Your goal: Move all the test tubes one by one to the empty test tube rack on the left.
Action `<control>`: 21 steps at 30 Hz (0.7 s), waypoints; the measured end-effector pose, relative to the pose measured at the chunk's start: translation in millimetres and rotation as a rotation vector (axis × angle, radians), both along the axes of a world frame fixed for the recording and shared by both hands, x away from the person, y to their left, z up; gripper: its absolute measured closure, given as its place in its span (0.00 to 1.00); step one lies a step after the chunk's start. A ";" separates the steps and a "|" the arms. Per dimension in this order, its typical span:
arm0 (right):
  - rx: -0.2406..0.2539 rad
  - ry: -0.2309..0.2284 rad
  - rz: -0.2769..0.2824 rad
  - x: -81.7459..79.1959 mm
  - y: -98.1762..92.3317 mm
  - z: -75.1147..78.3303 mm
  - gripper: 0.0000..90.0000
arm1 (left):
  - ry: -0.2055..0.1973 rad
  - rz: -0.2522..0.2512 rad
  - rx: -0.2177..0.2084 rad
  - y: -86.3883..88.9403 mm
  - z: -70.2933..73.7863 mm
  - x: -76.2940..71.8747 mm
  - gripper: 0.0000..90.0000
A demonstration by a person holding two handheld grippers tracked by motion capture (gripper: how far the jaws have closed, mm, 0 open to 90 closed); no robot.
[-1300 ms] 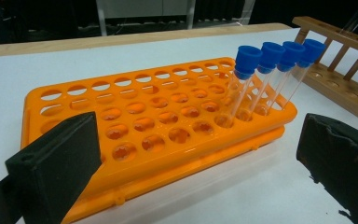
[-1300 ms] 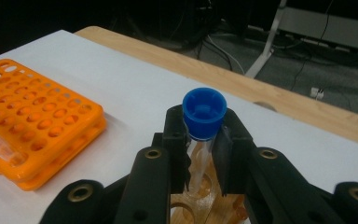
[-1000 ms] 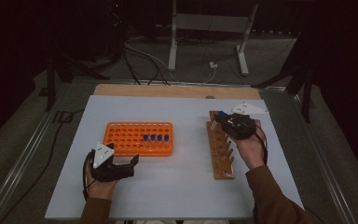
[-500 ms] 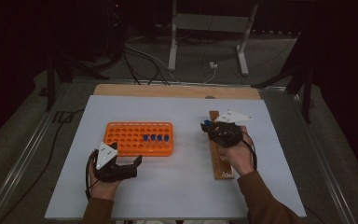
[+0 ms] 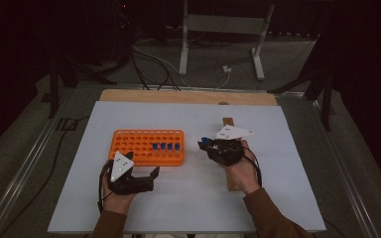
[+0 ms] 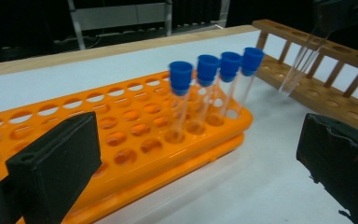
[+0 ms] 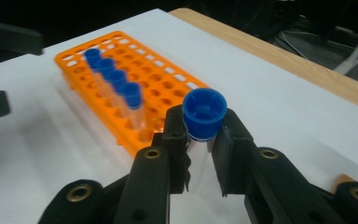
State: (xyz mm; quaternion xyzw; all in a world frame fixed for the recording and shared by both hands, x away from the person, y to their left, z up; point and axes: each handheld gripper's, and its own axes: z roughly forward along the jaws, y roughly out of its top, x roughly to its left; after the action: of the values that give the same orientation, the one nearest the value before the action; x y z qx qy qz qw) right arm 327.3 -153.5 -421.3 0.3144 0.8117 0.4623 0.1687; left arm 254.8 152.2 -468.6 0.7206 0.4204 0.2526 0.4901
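Care in lining up comes first: the right gripper (image 7: 200, 140), jaws clamped on a clear plastic test tube with a blue cap (image 7: 204, 114), should bring it upright over the free hole beside the four blue-capped tubes (image 6: 212, 70) in the orange plastic rack (image 5: 131, 146) before lowering. The left gripper (image 5: 151, 176) rests wide open and empty near the rack's front edge. Since a second ago, the right hand has carried the tube leftward off the wooden peg rack (image 6: 326, 77) toward the orange one.
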 end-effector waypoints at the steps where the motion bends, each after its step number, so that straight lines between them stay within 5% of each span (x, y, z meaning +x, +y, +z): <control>1: -0.001 0.001 0.008 -1.8 2.7 -0.1 0.84 | 0.000 -0.006 0.003 -2.0 0.1 -0.3 0.01; 13: 0.000 0.016 0.111 -20.0 36.3 -2.9 0.84 | -0.017 -0.072 0.014 -22.9 0.3 -4.0 0.09; 21: 0.000 0.022 0.169 -28.6 61.7 -6.0 0.84 | -0.035 -0.102 0.024 -29.3 -0.6 -6.8 0.29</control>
State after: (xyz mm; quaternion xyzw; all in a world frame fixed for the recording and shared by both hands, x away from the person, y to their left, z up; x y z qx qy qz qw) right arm 298.7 -91.8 -427.3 0.2499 0.8371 0.4715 0.1200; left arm 248.1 123.0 -469.2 0.7425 0.3713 0.2448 0.5009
